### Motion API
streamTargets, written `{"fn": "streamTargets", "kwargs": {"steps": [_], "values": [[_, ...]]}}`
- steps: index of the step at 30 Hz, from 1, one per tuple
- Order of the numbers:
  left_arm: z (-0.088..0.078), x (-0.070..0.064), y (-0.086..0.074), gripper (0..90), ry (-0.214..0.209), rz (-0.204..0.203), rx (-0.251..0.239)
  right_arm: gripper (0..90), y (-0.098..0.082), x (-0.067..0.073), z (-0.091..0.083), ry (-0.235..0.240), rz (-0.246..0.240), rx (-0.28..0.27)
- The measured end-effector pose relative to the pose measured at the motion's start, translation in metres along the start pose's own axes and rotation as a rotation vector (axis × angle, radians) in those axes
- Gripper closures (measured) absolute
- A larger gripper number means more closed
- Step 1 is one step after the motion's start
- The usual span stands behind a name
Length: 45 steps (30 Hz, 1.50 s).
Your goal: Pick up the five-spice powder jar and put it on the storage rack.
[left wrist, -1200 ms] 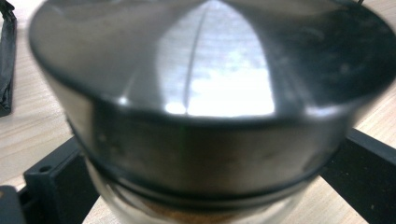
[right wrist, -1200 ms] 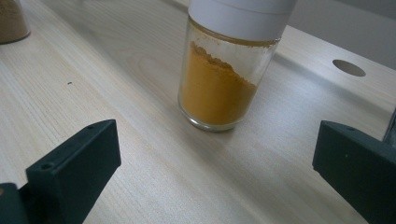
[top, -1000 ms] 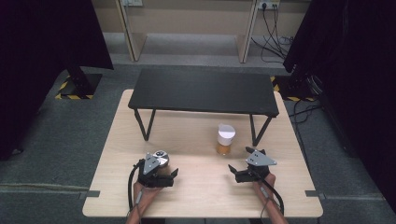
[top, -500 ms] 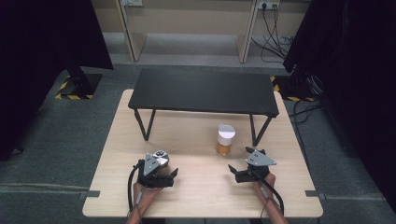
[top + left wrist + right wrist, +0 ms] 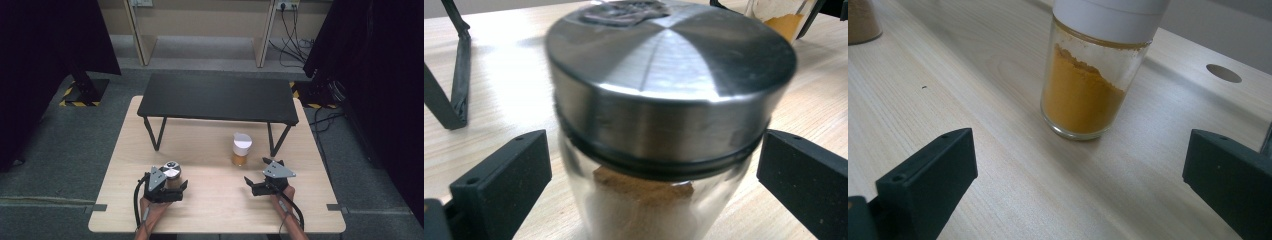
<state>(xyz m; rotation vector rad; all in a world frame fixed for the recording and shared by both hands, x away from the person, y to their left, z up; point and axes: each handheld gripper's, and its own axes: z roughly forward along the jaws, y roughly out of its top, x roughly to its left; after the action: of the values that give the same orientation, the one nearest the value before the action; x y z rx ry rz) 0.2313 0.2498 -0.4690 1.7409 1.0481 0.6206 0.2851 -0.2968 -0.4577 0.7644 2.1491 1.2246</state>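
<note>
A glass jar with a steel lid (image 5: 664,100) and brown powder stands right between the wide-apart jaws of my left gripper (image 5: 652,150); small gaps show on both sides. In the high view this steel-lidded jar (image 5: 171,171) sits at the front left of the wooden table (image 5: 215,210), with the left gripper (image 5: 171,184) around it. A white-lidded jar of orange powder (image 5: 1088,85) stands a short way ahead of my right gripper (image 5: 1079,150), which is open and holds nothing. From above, the orange jar (image 5: 241,149) lies up and left of the right gripper (image 5: 256,173).
A low black shelf on thin legs (image 5: 218,98) stands across the back half of the table, its right leg (image 5: 274,140) close to the orange jar. A round hole (image 5: 1223,73) in the tabletop lies beyond that jar. Cables (image 5: 292,22) lie on the floor at the back.
</note>
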Motion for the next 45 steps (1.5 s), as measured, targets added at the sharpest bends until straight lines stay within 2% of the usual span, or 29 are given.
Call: {"fn": "streamTargets", "kwargs": {"steps": [4,11,15,20,21,28,39,45], "values": [[-0.007,0.001,0.001,0.1,-0.004,-0.021,-0.011,0.7,0.0,0.001,0.0,0.002,-0.009,0.002],[-0.009,-0.004,0.005,0.1,0.004,-0.015,-0.026,0.7,0.0,0.0,0.0,0.004,-0.008,0.0],[-0.006,-0.008,0.011,2.6,0.034,-0.028,-0.014,0.7,0.0,0.0,0.0,0.002,-0.007,0.002],[-0.001,-0.008,0.015,9.3,0.048,-0.049,0.002,0.7,0.0,0.0,0.001,0.001,-0.008,0.002],[0.001,-0.005,0.015,10.9,0.04,-0.054,0.005,0.8,0.0,0.0,0.001,0.001,-0.009,0.002],[0.006,-0.002,0.015,29.3,0.014,-0.036,0.008,0.7,0.0,0.0,0.0,0.002,-0.01,0.002],[0.005,-0.005,0.016,30.2,0.024,-0.013,0.009,0.8,0.0,0.0,0.0,0.001,-0.011,0.0],[0.004,-0.005,0.015,30.5,0.023,-0.027,0.002,0.7,0.0,0.001,0.0,0.001,-0.014,0.0]]}}
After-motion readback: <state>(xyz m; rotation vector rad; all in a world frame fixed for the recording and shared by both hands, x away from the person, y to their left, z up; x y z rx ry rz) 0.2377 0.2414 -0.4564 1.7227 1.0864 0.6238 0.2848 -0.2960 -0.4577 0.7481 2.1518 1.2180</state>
